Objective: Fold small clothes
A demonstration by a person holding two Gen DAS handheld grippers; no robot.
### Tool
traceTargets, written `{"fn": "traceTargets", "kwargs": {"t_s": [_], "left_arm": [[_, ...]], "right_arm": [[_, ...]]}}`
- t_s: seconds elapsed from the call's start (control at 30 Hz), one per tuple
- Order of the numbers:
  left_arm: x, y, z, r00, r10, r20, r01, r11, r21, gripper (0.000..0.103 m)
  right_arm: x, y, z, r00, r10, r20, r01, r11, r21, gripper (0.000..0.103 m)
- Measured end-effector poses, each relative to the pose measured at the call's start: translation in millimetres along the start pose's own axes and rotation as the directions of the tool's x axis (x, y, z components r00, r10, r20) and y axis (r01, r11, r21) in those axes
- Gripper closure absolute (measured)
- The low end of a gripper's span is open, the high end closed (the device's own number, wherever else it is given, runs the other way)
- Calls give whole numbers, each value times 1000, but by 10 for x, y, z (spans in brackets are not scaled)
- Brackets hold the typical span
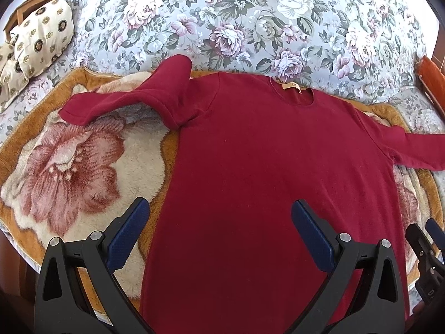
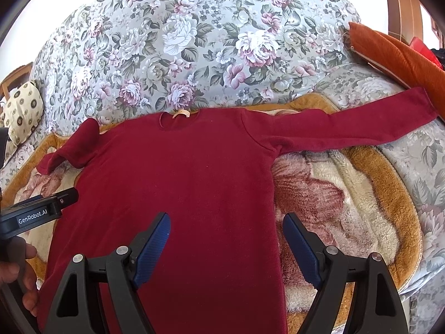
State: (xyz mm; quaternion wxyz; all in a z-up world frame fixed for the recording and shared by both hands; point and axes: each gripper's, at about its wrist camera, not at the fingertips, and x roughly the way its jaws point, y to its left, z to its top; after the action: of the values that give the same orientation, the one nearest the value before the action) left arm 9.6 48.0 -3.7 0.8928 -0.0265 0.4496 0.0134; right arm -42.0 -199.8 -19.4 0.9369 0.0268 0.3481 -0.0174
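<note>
Across the middle of both frames a dark red long-sleeved top (image 1: 264, 167) lies flat on a fleece blanket (image 1: 69, 167), while the left gripper (image 1: 219, 222) and right gripper (image 2: 226, 236) hover above its lower part, both spread wide, holding nothing.

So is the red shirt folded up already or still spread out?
Mostly spread out. The red shirt lies flat on the fluffy blanket, one sleeve stretched straight out. Only the other sleeve is bent and bunched.

You get bright, even daylight in both views, washed out to white at the upper corners, with only soft shadows under the red shirt's (image 1: 264, 167) bunched sleeve, sharp focus at centre, and heavy fisheye bending plus dark vignetting round the rims.
</note>
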Motion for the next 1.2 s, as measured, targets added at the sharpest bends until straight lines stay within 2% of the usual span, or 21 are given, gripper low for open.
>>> {"fn": "traceTargets", "kwargs": {"t_s": [1.2], "left_arm": [[10, -24, -6, 1000, 2, -6, -2, 1000, 4, 1]], "right_arm": [[25, -1, -17, 1000, -1, -9, 1, 1000, -1, 22]]}}
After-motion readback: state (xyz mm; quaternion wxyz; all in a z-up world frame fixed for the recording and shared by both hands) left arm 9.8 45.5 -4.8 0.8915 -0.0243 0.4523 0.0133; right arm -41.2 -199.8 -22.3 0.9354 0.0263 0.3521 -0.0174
